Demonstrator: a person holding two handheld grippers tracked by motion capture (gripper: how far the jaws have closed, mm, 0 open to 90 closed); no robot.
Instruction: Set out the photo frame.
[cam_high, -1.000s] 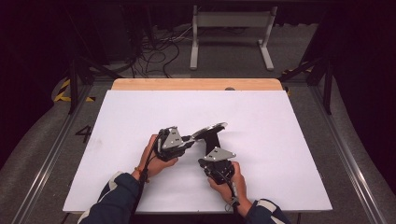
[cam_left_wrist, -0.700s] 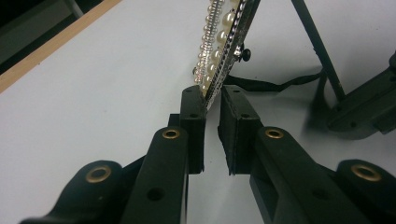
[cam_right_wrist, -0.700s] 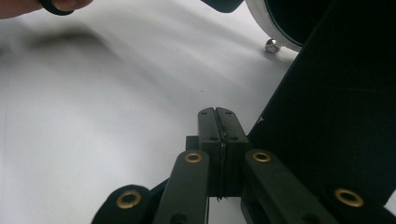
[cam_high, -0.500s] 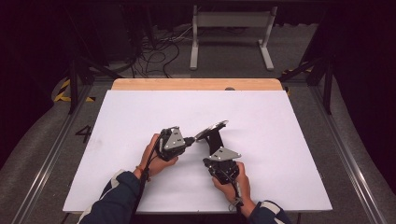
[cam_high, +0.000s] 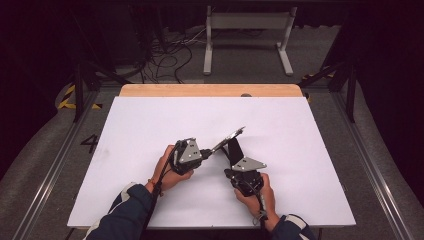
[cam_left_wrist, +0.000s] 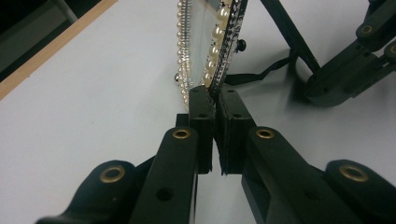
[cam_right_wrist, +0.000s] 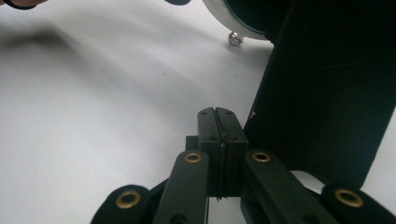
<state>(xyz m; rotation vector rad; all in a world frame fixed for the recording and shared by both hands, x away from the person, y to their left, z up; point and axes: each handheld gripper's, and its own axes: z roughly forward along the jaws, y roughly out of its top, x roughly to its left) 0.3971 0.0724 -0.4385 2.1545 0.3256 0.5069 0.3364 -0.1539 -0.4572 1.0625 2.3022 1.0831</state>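
The left gripper (cam_left_wrist: 214, 100) pinched the pearl-rimmed picture frame (cam_left_wrist: 212, 42) edge-on, its stand (cam_right_wrist: 327, 93) beside the right gripper (cam_right_wrist: 218, 114) (jaws pressed together, empty).

My left hand (cam_high: 172, 170) grips the left gripper (cam_high: 209, 151) low over the middle of the table, jaws pointing toward the right edge and pressed almost together, having just been closing, with a thin rim pinched between their pads (cam_left_wrist: 201, 100). My right hand (cam_high: 256, 192) holds the right gripper (cam_high: 233, 150) just beside it, nearer the front edge, jaws fully together and pointing toward the far edge. Both forearms come in over the front edge.
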